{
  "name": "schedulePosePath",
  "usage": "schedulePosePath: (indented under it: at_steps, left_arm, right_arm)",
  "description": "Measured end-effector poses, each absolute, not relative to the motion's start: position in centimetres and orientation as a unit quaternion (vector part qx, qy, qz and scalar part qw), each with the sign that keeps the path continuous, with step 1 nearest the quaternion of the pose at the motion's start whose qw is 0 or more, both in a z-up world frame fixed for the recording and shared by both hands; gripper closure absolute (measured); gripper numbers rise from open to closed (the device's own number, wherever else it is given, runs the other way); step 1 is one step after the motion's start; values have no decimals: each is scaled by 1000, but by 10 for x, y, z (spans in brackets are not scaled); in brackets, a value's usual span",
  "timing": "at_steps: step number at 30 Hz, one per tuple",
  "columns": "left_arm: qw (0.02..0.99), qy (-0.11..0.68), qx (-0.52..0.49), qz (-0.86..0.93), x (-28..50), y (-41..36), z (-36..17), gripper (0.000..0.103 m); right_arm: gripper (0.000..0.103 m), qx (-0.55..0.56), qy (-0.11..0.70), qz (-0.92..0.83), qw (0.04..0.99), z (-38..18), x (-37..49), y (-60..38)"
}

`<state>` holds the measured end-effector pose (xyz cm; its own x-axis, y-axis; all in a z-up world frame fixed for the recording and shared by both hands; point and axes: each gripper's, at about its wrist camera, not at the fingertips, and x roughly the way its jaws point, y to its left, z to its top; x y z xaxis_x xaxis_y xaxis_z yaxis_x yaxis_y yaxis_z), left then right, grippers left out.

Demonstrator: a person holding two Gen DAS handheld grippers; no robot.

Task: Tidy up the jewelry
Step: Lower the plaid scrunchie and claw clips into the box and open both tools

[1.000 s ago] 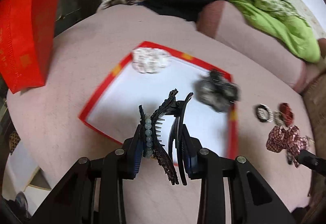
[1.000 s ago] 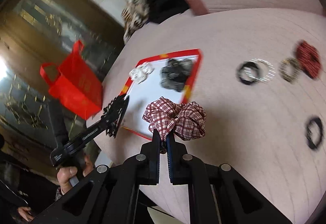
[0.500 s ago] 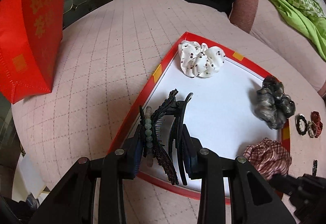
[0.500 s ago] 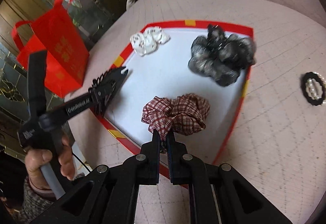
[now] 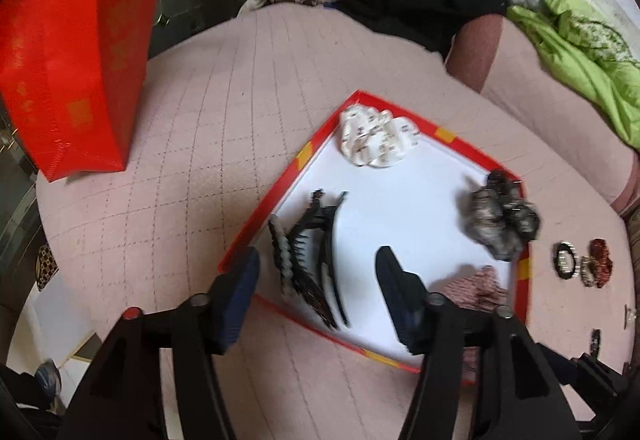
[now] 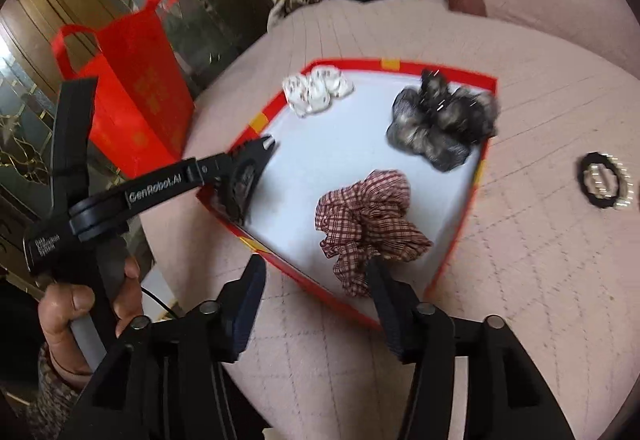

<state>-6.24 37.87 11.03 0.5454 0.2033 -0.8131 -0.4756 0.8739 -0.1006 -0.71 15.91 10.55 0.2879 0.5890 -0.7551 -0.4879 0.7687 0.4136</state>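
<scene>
At 6 o'clock in my left wrist view, my left gripper (image 5: 318, 272) has jaws that have just been opening; they stand well apart, and the black hair claw (image 5: 316, 260) with its bead strip lies loose between them on the white floor of the red-edged tray (image 5: 444, 134), touching neither pad. In the right wrist view my right gripper (image 6: 316, 280) sits low at 6 o'clock, its jaws also just opened wide; the plaid scrunchie (image 6: 368, 220) rests on the tray floor just ahead, its near edge touching or nearly touching the right finger, but nothing is clamped. I see 1 hand (image 6: 86, 304) at 8 o'clock holding the other gripper's handle.

Farther in, the grey-black scrunchie (image 6: 440, 124) lies at the tray's 2 o'clock corner and the white dotted scrunchie (image 6: 318, 90) near the rim at 11 o'clock. The tray sits on a pink quilted bed (image 6: 540, 260). Outside it at 3 o'clock lies a black beaded hair tie (image 6: 602, 180); the left view shows a red hair tie (image 5: 600, 264) beside it. A red bag (image 6: 136, 96) stands at 10 o'clock, and a green cloth (image 5: 588, 56) lies far off at 1 o'clock.
</scene>
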Motion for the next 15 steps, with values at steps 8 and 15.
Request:
schedulePosePath:
  at_steps: [8, 15]
  left_arm:
    - [882, 408, -211, 105, -92, 337, 152, 35]
    - [897, 404, -162, 74, -98, 284, 173, 33]
  right_arm:
    - [32, 361, 466, 389, 708, 128, -13, 57]
    - [15, 517, 394, 391, 651, 134, -18, -10]
